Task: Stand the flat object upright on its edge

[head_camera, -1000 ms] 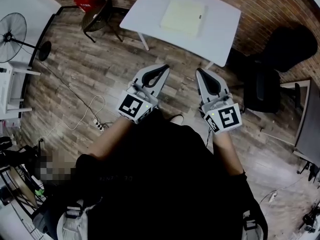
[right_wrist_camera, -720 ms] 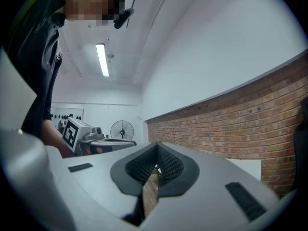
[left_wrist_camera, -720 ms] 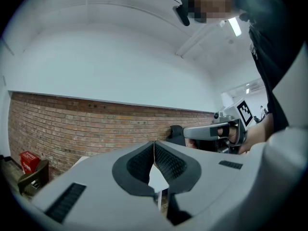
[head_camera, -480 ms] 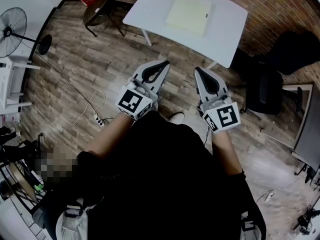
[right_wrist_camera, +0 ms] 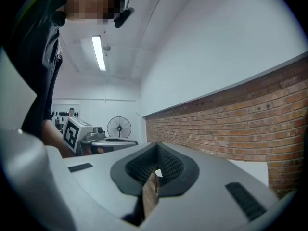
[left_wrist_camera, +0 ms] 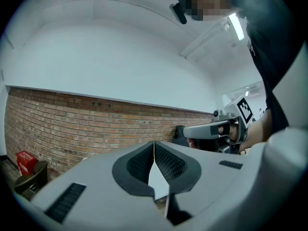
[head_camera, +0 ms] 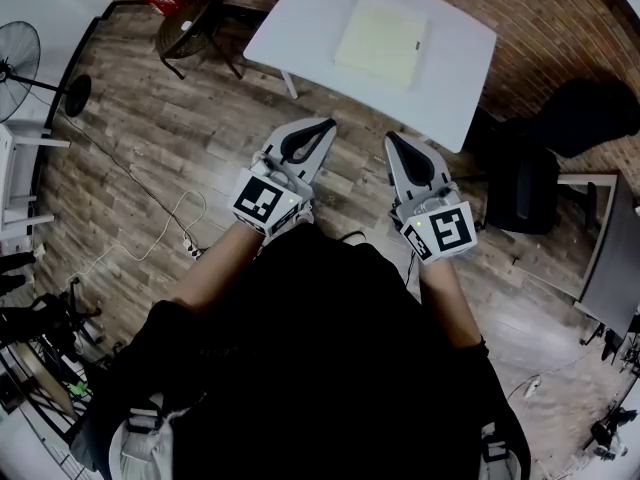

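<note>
Dim, fisheye-warped frames; ceiling striplight

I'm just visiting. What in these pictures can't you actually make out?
- Flat object, head view: seen only from above, so thickness unknown; the dark mark near its right edge is too small to read.
- Gripper views: the left gripper and right gripper fill the lower half with their own bodies, hiding that object.
- Fan, head view: cut by the left edge.
- Floor under the person: hidden by the black shirt.
</note>
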### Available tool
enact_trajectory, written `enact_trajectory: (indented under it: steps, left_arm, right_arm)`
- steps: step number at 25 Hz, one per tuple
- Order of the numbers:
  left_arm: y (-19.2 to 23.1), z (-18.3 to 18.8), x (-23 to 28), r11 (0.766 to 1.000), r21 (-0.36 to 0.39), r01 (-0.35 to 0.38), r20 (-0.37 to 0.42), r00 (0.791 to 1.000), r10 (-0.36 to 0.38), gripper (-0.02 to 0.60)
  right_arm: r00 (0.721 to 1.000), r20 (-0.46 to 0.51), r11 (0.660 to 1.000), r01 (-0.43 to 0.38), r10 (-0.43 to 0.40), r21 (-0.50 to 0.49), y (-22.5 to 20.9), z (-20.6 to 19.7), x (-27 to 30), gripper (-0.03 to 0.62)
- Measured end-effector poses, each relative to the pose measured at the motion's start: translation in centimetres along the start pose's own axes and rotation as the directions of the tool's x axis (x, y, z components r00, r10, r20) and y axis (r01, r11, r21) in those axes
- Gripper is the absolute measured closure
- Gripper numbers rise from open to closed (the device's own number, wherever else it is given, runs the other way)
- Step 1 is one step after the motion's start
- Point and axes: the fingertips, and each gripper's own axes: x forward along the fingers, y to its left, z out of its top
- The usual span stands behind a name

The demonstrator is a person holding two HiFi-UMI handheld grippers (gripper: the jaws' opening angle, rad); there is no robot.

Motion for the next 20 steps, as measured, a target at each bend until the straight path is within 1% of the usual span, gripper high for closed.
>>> enact_trajectory:
  steps: [2, 6, 10, 13, 20]
  left_arm:
    - [1.5, -0.1, 0.2, 1.0, -0.02, 0.006, -0.003, 1.0, -0.006, 0.561]
    - [4.3, 0.0, 0.8, 0.999, -0.002, 0.043, -0.002, 0.999, -0.043, 0.561]
    - [7.3, -0.1, 1.3, 0.997, -0.029, 0.067, -0.005, 0.998, -0.067, 0.561]
    - [9.3, -0.2, 1.7, 0.995, -0.032, 0.097, -0.001, 0.995, -0.097, 0.561]
    - [12.6, -0.7, 2.3, 0.986, -0.036, 0.164, -0.007, 0.986, -0.164, 0.561]
  right_arm:
    - [1.0, -0.006, 1.0, 0.011, -0.011, -0.004, -0.2, 0.0, 1.4, 0.597]
    - [0.999, -0.018, 1.0, 0.028, -0.028, -0.006, -0.6, 0.1, 4.6, 0.597]
    - [0.998, -0.032, 0.999, 0.047, -0.047, -0.005, -0.8, 0.0, 7.6, 0.597]
    - [0.997, -0.042, 0.998, 0.066, -0.067, -0.01, -0.7, 0.1, 9.7, 0.597]
    - [0.991, -0.061, 0.993, 0.121, -0.121, -0.003, -0.8, -0.3, 12.8, 0.597]
